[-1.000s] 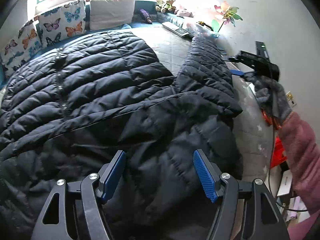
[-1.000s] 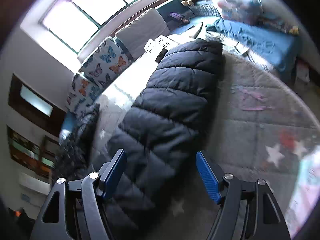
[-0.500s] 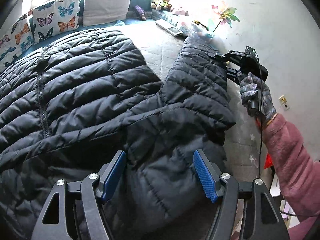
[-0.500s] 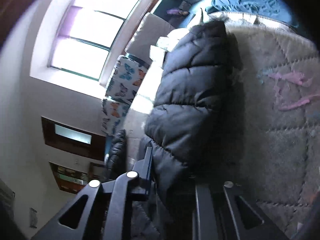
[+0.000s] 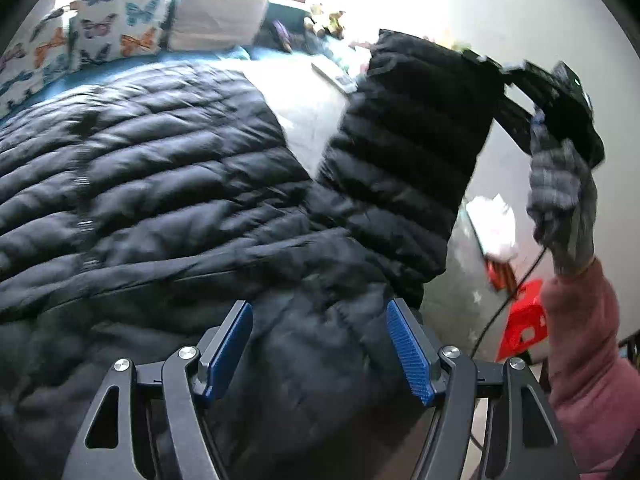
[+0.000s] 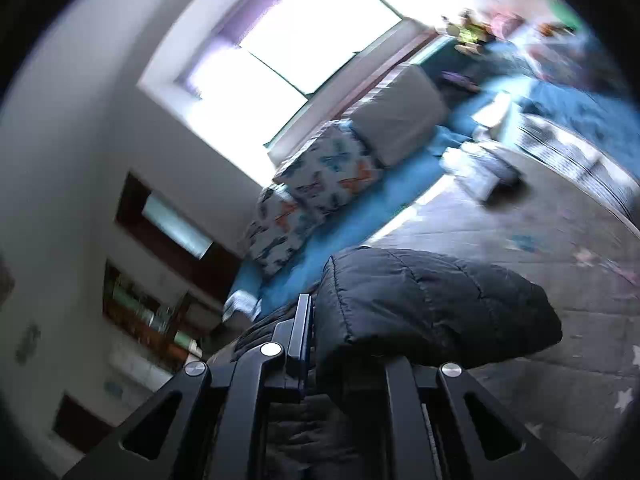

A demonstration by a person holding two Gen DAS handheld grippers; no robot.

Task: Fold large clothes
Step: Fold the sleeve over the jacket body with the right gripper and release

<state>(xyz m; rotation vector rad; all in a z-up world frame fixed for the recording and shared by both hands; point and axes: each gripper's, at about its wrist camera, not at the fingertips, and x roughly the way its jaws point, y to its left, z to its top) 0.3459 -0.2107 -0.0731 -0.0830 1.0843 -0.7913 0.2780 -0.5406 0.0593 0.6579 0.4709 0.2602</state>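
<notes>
a black puffer jacket point(image 5: 152, 184) lay spread over a grey quilted mat point(image 5: 312, 120), butterfly cushions point(image 5: 116, 28) behind it. the right gripper point(image 6: 348, 360), held in a gloved hand point(image 5: 560, 196) w/ a pink sleeve point(image 5: 584, 344), was clamped tight on the jacket's sleeve point(image 5: 404, 148), which hung raised off the mat. the left gripper point(image 5: 320, 348) hovered over the jacket's near part, jaws wide apart w/ nothing between them.

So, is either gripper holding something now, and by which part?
The right gripper is shut on the black quilted puffer jacket, at the end of its sleeve. The left gripper is open, holding nothing.
</notes>
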